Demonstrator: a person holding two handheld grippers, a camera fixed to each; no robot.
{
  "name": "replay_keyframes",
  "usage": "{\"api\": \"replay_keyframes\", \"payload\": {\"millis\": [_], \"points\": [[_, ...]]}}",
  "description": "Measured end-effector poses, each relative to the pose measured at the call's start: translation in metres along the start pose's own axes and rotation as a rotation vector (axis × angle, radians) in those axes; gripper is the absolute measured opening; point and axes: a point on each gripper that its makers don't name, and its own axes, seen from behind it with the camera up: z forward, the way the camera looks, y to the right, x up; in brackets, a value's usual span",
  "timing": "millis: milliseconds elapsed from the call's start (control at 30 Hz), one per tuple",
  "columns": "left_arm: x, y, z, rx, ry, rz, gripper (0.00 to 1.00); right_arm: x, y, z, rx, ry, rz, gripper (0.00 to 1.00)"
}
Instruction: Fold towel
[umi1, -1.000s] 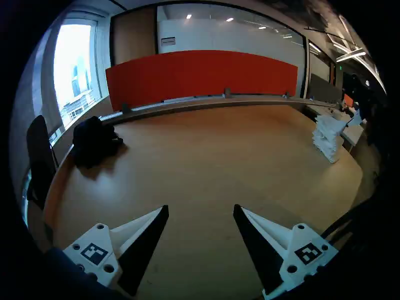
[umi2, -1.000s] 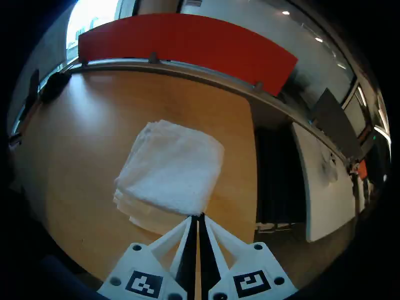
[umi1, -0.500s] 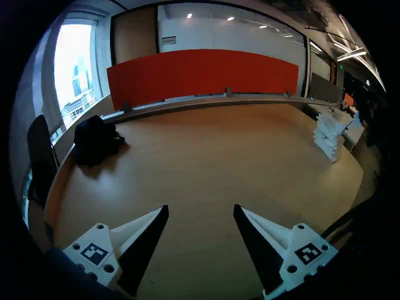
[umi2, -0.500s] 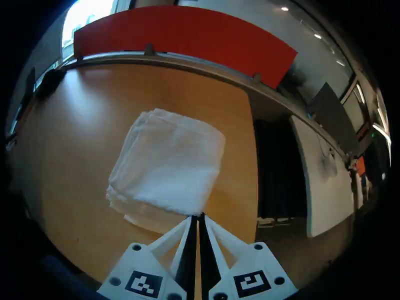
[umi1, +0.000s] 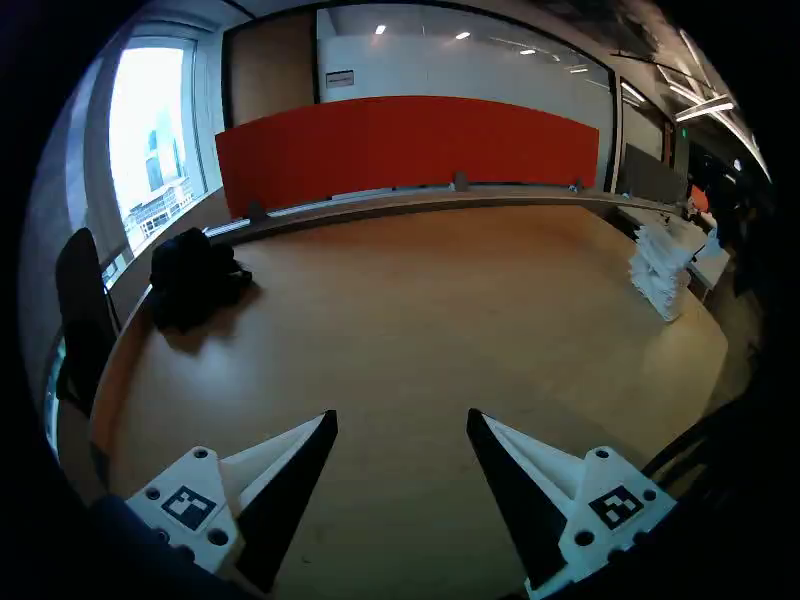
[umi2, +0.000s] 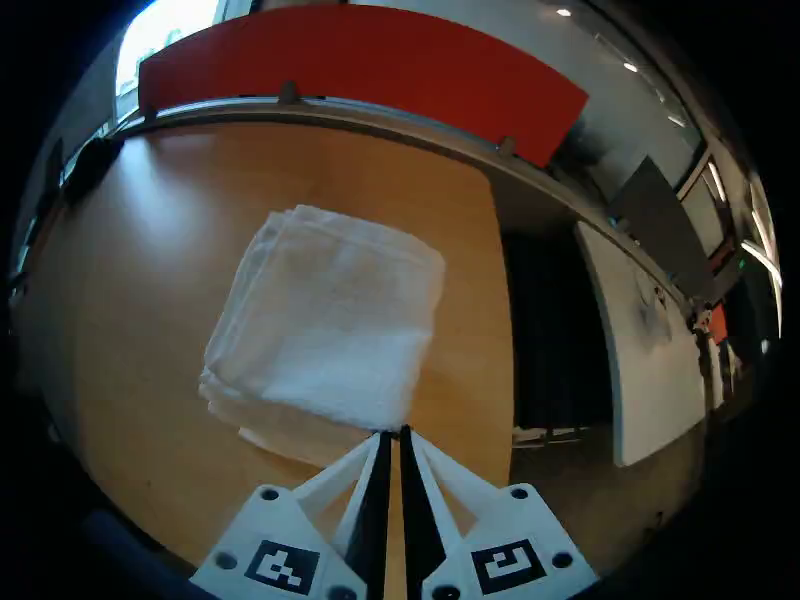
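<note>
**Wood table: left fingers wide, right fingers at the towel's corner**

Daylight fills the window (umi1: 150, 150) at the far left of the left gripper view. Moving right, we pass a dark chair (umi1: 80, 300), then a black bag (umi1: 195, 280) lying on the wooden table (umi1: 420, 300). A red partition (umi1: 410, 145) runs along the table's far edge, and a stack of white towels (umi1: 660, 275) stands near its right end. Our left gripper (umi1: 400, 414) hangs over bare wood, its fingers spread wide with nothing between them.

In the right gripper view, the folded towel (umi2: 330, 320) lies in several layers on the table, close to its right edge. Beyond that edge is a dark gap, then a white desk (umi2: 640, 350). Our right gripper (umi2: 392, 435) has its fingers drawn almost together, with only a thin slit left. Their tips meet the towel's nearest corner, but we cannot tell whether any cloth is pinched.
</note>
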Motion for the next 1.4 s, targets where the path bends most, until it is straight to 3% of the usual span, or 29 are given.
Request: {"api": "replay_keyframes", "payload": {"millis": [100, 233, 300, 433, 567, 1067, 1400], "points": [[0.001, 0.000, 0.000, 0.000, 0.001, 0.000, 0.96, -0.001, -0.001, 0.000, -0.006, -0.001, -0.004, 0.15], [0.001, 0.000, 0.000, -0.001, 0.002, -0.001, 0.96, -0.001, -0.001, 0.000, -0.015, 0.001, -0.008, 0.34], [0.001, 0.000, 0.000, -0.001, 0.002, -0.001, 0.96, -0.001, 0.000, -0.001, -0.020, 0.002, -0.009, 0.47], [0.002, -0.001, 0.000, -0.001, 0.003, 0.000, 0.96, -0.001, 0.002, -0.002, -0.033, 0.007, -0.008, 0.81], [0.003, -0.002, 0.001, -0.002, 0.006, -0.003, 0.96, 0.001, 0.001, -0.004, -0.037, 0.014, 0.002, 1.00], [0.006, -0.003, 0.002, -0.011, 0.015, -0.006, 0.96, 0.009, -0.008, -0.014, -0.034, 0.049, 0.026, 1.00], [0.008, -0.002, 0.005, -0.018, 0.019, -0.012, 0.96, 0.024, -0.013, -0.024, -0.026, 0.121, 0.134, 1.00]]}}
